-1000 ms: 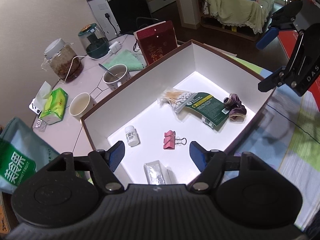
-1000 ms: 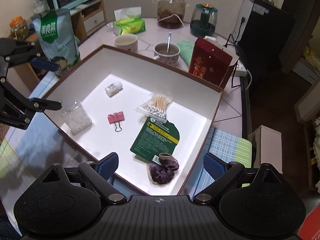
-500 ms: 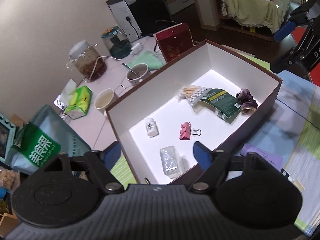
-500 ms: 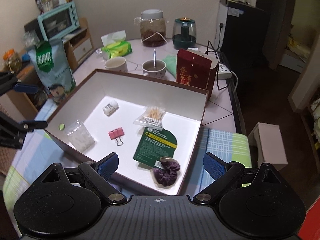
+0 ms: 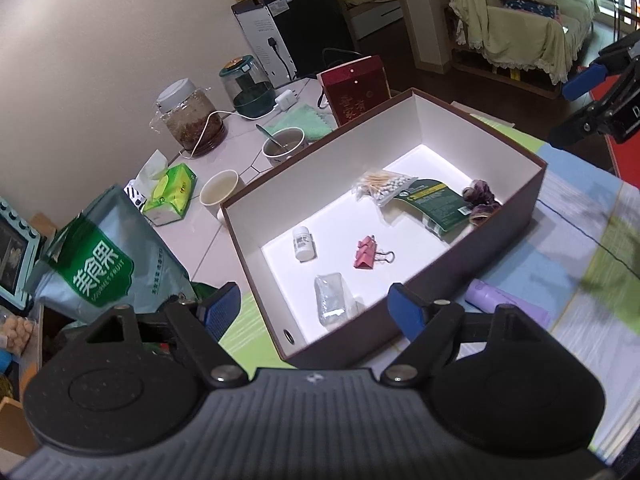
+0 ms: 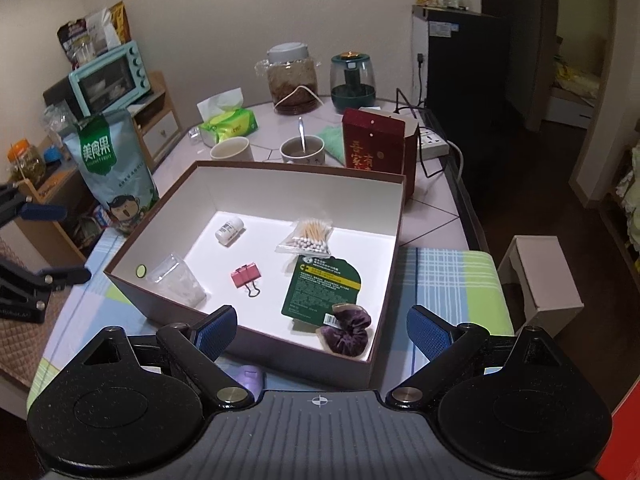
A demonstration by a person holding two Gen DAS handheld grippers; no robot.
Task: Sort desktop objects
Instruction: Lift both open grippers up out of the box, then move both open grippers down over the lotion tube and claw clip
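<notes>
Box [image 6: 394,216] sat on the table, holding pink binder clip [image 6: 245,275] at centre, white bottle [image 6: 229,230] behind it, cotton swabs [image 6: 310,236] and green packet [image 6: 320,286] alongside. Left gripper [image 5: 316,312] and right gripper [image 6: 320,330] hovered before the box, jaws wide, holding nothing.
</notes>
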